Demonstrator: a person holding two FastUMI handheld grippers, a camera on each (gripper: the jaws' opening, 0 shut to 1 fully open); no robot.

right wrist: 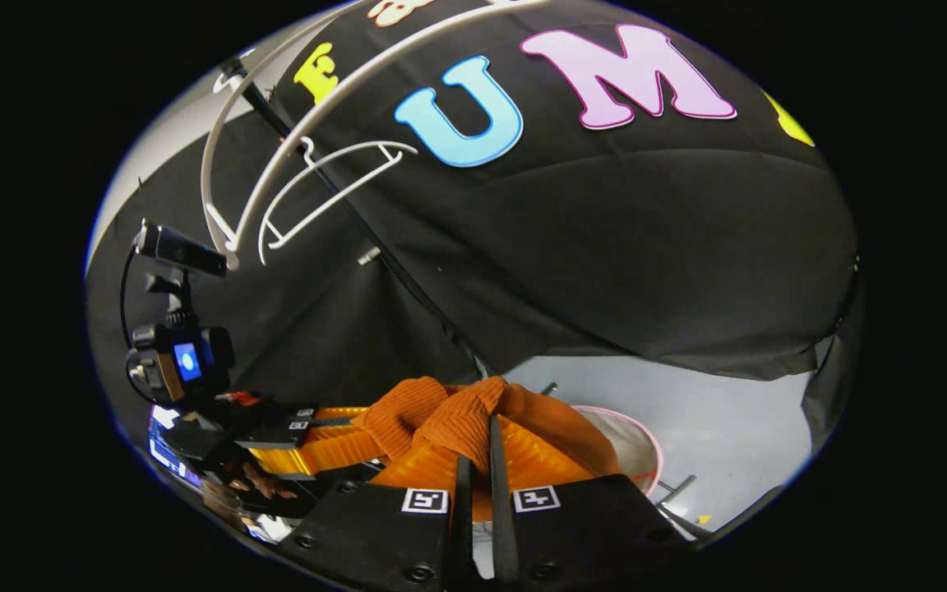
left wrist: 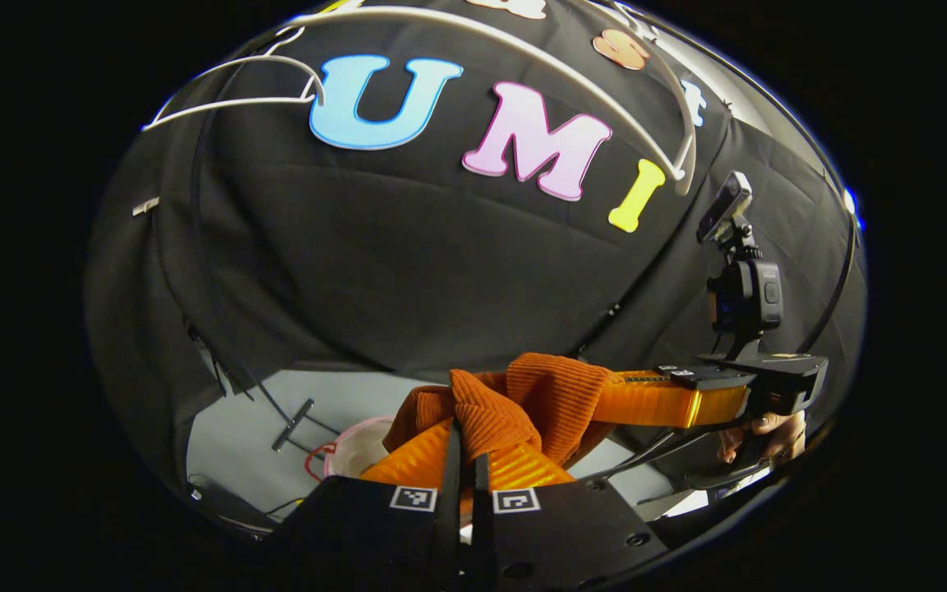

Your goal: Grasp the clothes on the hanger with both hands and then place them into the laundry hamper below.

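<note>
Both grippers, left gripper (left wrist: 464,448) and right gripper (right wrist: 478,444), pinched the bunched orange ribbed knit garment (left wrist: 543,395). Left gripper view caught a hand (left wrist: 769,434); right gripper view, a white wire hanger (right wrist: 325,193).

The garment (left wrist: 523,399) hangs bunched between the left gripper (left wrist: 467,444) and the right gripper (right wrist: 478,444), pinched by both. The hamper (right wrist: 634,444) sits on the floor below and behind it. The hanger (right wrist: 317,189) hangs on the rail (left wrist: 523,49) above.

Above the laundry hamper (right wrist: 634,448) the bunched orange garment (right wrist: 449,423) and both pairs of fingers block the way down. Beside the hamper the grey floor (right wrist: 728,427) is open, with the white hangers (right wrist: 325,185) high overhead.
</note>
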